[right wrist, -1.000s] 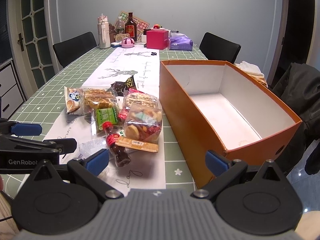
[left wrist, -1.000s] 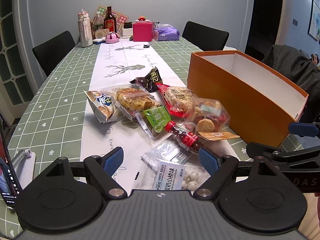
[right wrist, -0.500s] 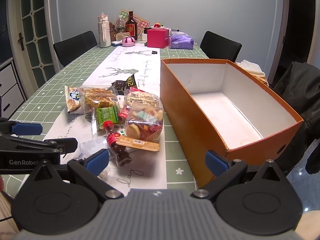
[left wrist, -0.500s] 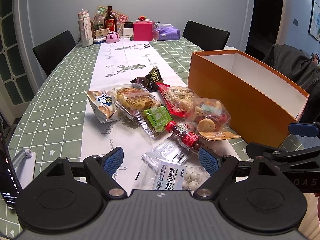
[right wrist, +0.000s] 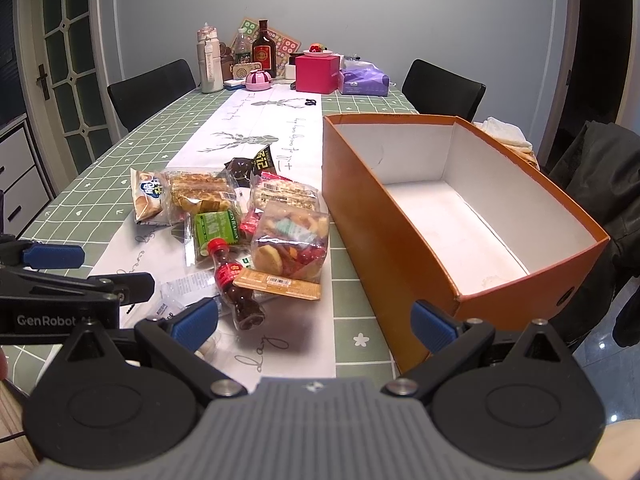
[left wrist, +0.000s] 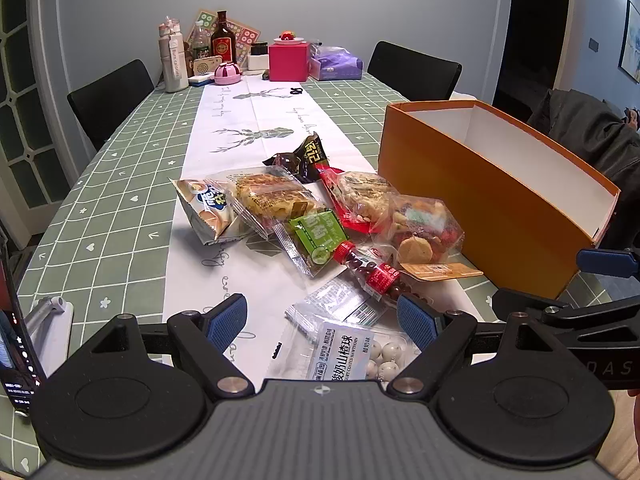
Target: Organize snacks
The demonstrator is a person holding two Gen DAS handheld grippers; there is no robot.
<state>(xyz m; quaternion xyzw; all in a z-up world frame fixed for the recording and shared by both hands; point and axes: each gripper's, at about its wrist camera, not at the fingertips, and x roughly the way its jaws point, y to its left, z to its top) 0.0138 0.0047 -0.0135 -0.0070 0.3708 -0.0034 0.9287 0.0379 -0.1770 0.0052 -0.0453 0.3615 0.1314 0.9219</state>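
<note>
A pile of snack packets lies on the white table runner (left wrist: 248, 128): a small red-capped bottle (left wrist: 370, 270), a green packet (left wrist: 320, 236), a clear bag of mixed snacks (right wrist: 292, 240), a pastry packet (left wrist: 272, 196) and a bag of white balls (left wrist: 352, 350). An empty orange box (right wrist: 460, 216) stands to their right; it also shows in the left wrist view (left wrist: 480, 188). My left gripper (left wrist: 322, 322) is open over the white-ball bag. My right gripper (right wrist: 314, 322) is open and empty near the table's front edge.
Bottles (right wrist: 264, 54), a pink box (right wrist: 318, 74) and a purple tissue pack (right wrist: 366, 82) stand at the table's far end. Black chairs (right wrist: 154, 88) stand on both sides. A phone on a stand (left wrist: 14, 344) is at the front left. A dark jacket (right wrist: 604, 184) hangs at right.
Both grippers have edged slightly forward and the views have shifted a little. Nothing was taken hold of or moved on the table.
</note>
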